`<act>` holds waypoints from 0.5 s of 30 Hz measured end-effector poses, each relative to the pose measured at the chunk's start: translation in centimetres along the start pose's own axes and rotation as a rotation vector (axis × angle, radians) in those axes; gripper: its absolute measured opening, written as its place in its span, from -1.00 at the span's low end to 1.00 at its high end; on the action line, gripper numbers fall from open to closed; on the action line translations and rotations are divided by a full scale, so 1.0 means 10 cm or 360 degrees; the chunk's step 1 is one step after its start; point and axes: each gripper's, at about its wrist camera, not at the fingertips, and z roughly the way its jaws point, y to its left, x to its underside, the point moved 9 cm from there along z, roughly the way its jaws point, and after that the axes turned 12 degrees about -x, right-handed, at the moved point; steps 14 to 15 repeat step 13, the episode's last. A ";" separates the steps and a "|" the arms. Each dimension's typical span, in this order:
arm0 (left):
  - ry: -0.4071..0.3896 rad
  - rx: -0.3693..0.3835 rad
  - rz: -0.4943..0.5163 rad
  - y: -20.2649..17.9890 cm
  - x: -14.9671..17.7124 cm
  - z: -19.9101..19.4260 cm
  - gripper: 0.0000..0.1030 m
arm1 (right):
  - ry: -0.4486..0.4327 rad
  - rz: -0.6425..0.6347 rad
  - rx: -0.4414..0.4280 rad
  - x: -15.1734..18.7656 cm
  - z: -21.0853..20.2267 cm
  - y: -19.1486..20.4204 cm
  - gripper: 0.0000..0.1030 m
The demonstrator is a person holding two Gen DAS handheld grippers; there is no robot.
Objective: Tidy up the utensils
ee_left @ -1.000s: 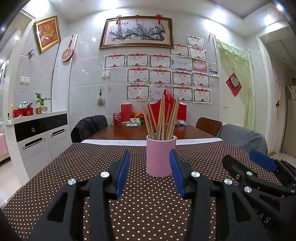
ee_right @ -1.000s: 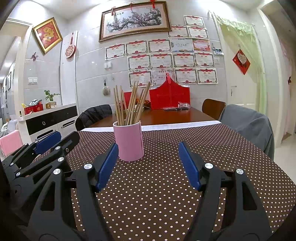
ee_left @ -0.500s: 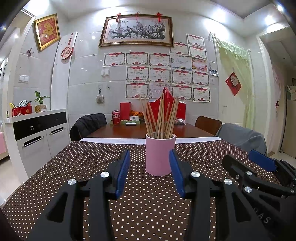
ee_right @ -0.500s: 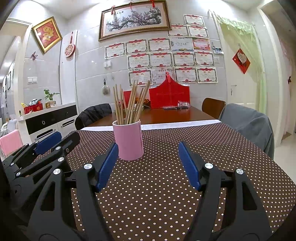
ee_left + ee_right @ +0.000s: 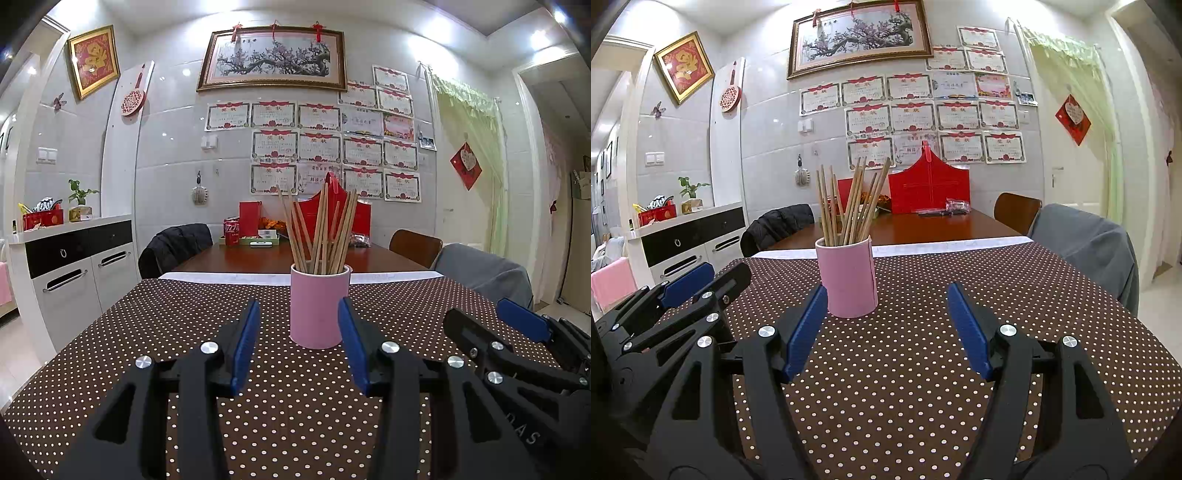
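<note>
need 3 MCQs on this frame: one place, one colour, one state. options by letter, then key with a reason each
1. Where do the chopsticks stand?
A. flat on the cloth
B. in the cup
C. in the left claw

2. What colour is the cup?
A. pink
B. green
C. white

3. What state are the two claws in?
A. both shut on chopsticks
B. left shut, right open
C. both open, holding nothing

Key:
1 B: the sticks rise upright out of the cup's mouth.
2 A: its wall is plain pink against the dotted cloth.
3 C: the left claw and right claw each show a wide gap between blue pads with nothing in it.
</note>
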 end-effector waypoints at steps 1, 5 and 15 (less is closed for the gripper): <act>0.0001 0.0001 0.0000 0.00 0.00 0.00 -0.14 | 0.0001 0.0001 0.0000 -0.01 0.00 0.00 0.31; 0.0005 -0.0005 0.0005 0.00 0.01 0.00 -0.14 | 0.0003 0.0001 0.0003 0.00 0.00 0.00 0.31; 0.0030 -0.0013 0.0010 0.00 0.03 0.03 -0.14 | 0.0028 -0.0003 0.0014 0.07 0.01 -0.03 0.31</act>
